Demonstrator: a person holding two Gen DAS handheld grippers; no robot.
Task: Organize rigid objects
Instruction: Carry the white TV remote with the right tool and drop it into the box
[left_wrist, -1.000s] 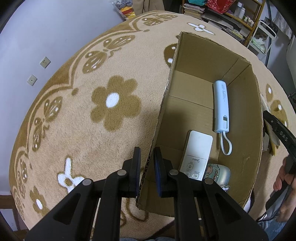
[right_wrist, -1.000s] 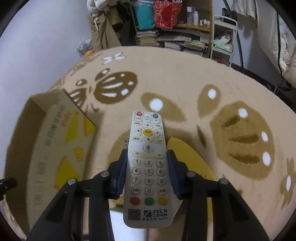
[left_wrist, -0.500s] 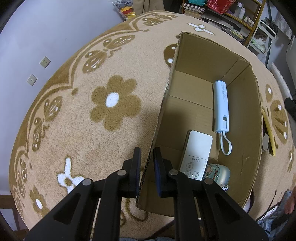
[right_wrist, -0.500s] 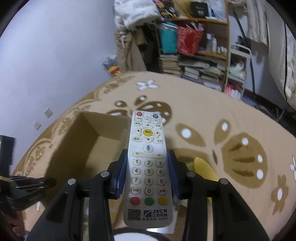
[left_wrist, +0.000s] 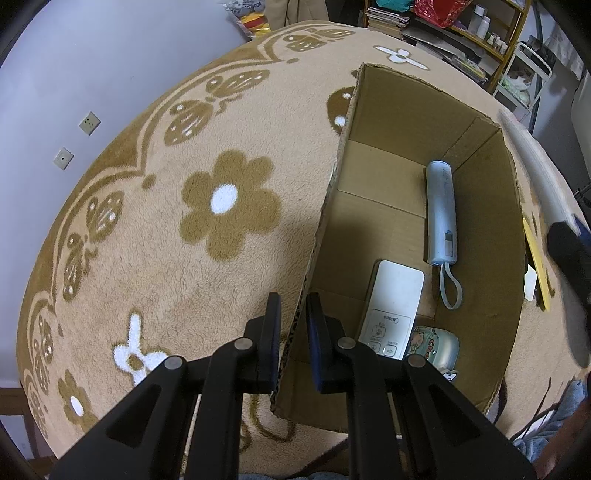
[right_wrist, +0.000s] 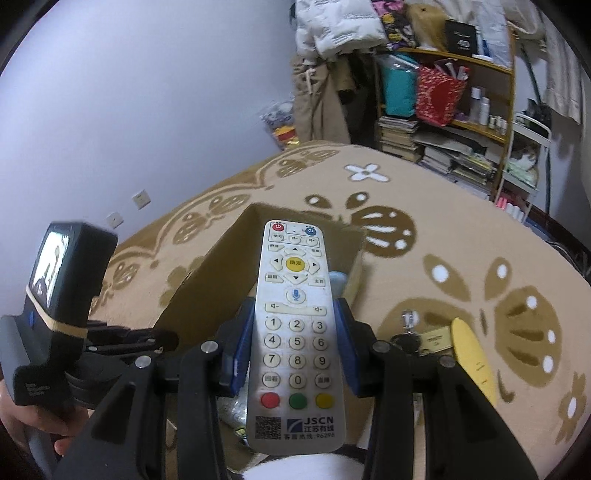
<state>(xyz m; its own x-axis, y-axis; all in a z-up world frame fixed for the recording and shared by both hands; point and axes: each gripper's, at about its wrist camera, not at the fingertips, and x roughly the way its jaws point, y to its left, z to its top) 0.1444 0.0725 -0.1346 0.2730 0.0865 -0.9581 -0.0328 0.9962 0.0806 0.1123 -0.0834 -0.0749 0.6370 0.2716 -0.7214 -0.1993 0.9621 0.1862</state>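
Observation:
My right gripper (right_wrist: 295, 343) is shut on a white TV remote (right_wrist: 295, 332) with coloured buttons, held above the open cardboard box (right_wrist: 218, 273). My left gripper (left_wrist: 293, 328) is shut on the box's left wall (left_wrist: 325, 218). Inside the box lie a pale blue stick-shaped device with a wrist loop (left_wrist: 441, 214), a white air-conditioner remote (left_wrist: 395, 302) and a small cartoon-printed case (left_wrist: 432, 347). The right gripper with the remote shows blurred at the right edge of the left wrist view (left_wrist: 569, 251).
The box stands on a tan flower-patterned carpet (left_wrist: 166, 229). To its right lie a yellow flat piece (right_wrist: 472, 362), keys (right_wrist: 406, 339) and a small card. Crowded shelves (right_wrist: 443, 122) stand against the far wall. A hand (right_wrist: 22, 424) holds the left gripper's handle.
My right gripper has risen with the remote and swung left, from beside the box to above it. The left gripper and the box's contents have stayed put.

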